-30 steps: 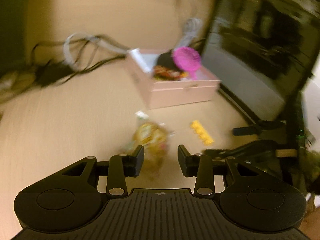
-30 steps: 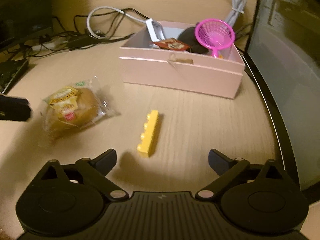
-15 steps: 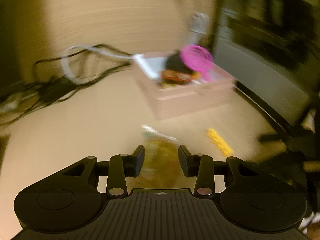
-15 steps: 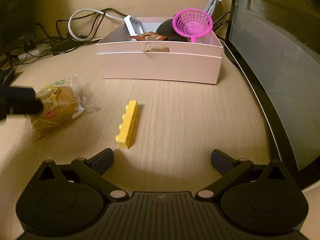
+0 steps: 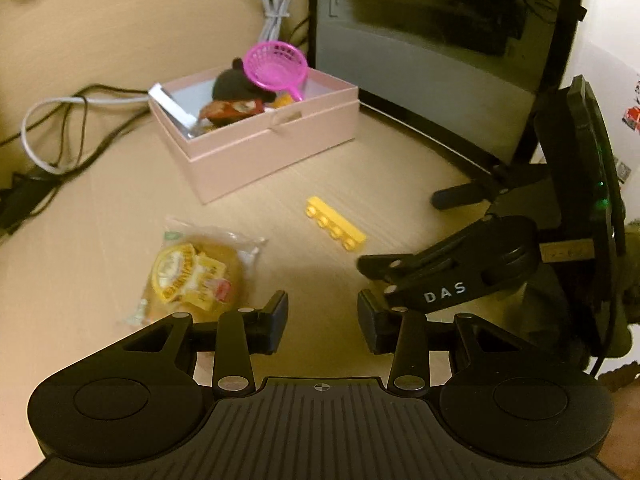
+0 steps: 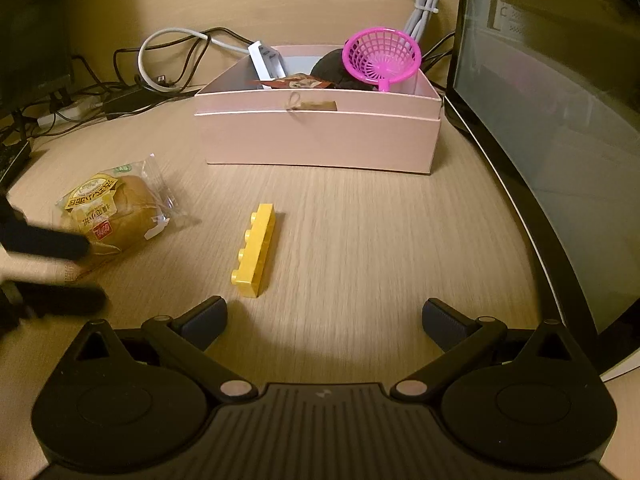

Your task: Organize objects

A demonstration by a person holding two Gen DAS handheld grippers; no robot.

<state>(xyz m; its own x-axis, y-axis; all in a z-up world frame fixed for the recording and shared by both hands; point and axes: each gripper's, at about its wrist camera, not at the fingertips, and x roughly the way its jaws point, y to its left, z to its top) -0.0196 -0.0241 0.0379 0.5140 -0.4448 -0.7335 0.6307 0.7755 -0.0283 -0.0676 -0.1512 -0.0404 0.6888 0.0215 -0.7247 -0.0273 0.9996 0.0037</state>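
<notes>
Wrapped bun [image 6: 114, 214] lies on the wooden tabletop [image 6: 360, 248], left of the yellow toy brick [image 6: 255, 254], both in front of the pink box [image 6: 320, 140]. That box holds a pink plastic strainer [image 6: 382, 58], a dark round object and a snack packet. The left hand-held gripper [image 5: 322, 322] hovers just beside the bun, fingers parted and holding nothing. The right hand-held gripper [image 6: 324, 316] is spread wide and empty, with the brick just ahead of its left finger. A monitor [image 6: 560, 120] stands to the right.
</notes>
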